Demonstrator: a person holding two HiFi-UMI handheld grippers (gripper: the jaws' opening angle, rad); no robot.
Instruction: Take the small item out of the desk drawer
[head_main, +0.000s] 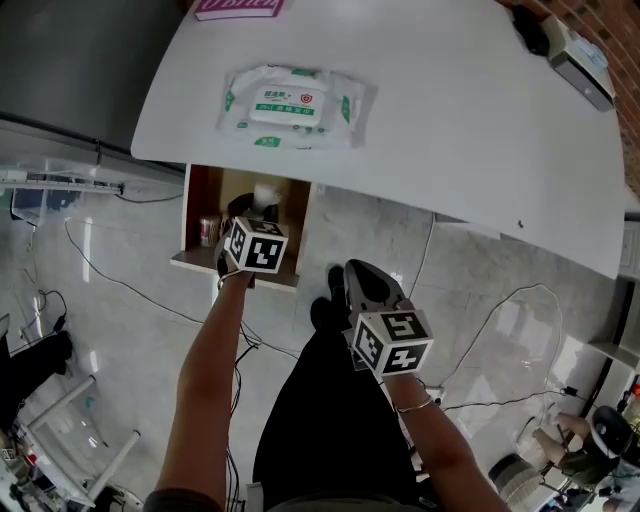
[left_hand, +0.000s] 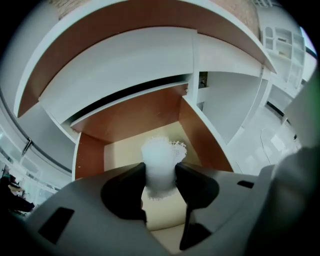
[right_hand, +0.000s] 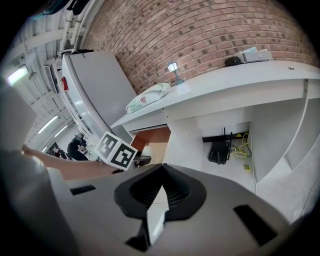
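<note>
Under the white desk (head_main: 460, 120) a drawer (head_main: 200, 262) with brown walls stands pulled out. A small white item wrapped in foam netting (left_hand: 159, 160) stands upright on its pale floor (left_hand: 117, 152). My left gripper (left_hand: 160, 177) reaches into the drawer, and both pads touch the item's sides. From the head view the same item (head_main: 265, 193) shows just beyond the left gripper (head_main: 250, 208). My right gripper (head_main: 357, 272) hangs in front of the desk above the person's lap, shut and empty; in its own view the right gripper (right_hand: 161, 182) shows both jaws meeting.
A pack of wet wipes (head_main: 290, 105) lies on the desk, a pink book (head_main: 238, 8) at its far edge, a black and grey device (head_main: 575, 55) at the right end. A small can (head_main: 208, 230) stands in the drawer's left part. Cables (head_main: 120, 290) cross the floor; a router (right_hand: 218, 151) sits under the desk.
</note>
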